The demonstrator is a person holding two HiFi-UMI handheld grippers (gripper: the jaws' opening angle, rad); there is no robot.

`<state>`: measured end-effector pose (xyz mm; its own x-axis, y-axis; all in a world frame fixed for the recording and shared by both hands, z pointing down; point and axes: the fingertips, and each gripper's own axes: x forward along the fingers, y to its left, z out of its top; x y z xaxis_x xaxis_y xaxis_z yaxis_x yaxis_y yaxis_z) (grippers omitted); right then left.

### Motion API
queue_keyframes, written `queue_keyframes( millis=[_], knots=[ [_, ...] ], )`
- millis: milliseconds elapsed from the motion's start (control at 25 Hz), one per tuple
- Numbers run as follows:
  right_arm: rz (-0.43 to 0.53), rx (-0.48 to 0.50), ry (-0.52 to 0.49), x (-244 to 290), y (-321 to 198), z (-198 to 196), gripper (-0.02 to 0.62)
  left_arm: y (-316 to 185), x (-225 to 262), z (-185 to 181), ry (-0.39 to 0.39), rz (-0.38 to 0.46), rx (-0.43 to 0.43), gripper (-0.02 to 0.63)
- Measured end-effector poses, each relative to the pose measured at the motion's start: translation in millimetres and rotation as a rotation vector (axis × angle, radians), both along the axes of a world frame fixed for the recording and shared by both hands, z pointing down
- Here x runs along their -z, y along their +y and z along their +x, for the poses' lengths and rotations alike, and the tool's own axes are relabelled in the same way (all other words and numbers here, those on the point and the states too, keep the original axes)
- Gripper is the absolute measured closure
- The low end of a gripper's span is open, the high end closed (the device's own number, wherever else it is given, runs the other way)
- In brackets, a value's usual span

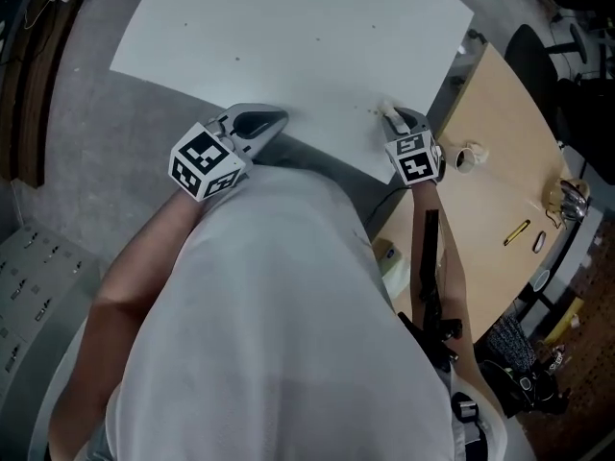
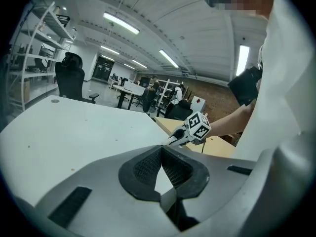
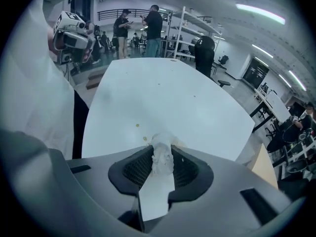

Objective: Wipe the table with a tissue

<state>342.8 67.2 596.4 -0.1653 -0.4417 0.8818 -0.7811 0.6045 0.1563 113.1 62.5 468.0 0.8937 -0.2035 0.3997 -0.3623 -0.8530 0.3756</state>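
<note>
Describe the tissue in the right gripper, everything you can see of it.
The tissue is a small white wad, crumpled and twisted, soft paper by its look. The right gripper is shut on it, pads pinching its middle, a tuft poking out past the tips. It sits over the near edge of the white table, close to two small brown specks. Whether it touches the tabletop cannot be told.

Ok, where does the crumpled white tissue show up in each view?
Head view: the crumpled white tissue sits right of centre, at the tip of the right hand-held gripper, by the near edge of the large white table.
Left gripper view: the right hand-held gripper shows mid-frame, but the tissue is too small to make out.
Right gripper view: lower centre, pinched between the jaws.
Shared landmark: the large white table.
</note>
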Motion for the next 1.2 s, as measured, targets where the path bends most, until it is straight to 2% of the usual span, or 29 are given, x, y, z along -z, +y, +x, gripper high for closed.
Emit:
queue_keyframes(
  millis=[200,440,720,1200],
  knots=[
    [-0.021,0.087,0.111,-8,-5,-7,0.489,-4,-2,-17,-0.006,-0.014,0.019,0.598],
    [-0.02,0.154,0.222,-11,3,-13,0.499,-9,-1,-24,0.0,-0.016,0.004,0.6],
    [-0.069,0.171,0.229,-13,25,-26,0.503,-9,-1,-20,0.013,-0.023,-0.039,0.6],
    [-0.113,0.186,0.172,-15,79,-57,0.503,-18,0,-17,0.036,-0.023,-0.098,0.598]
  ],
)
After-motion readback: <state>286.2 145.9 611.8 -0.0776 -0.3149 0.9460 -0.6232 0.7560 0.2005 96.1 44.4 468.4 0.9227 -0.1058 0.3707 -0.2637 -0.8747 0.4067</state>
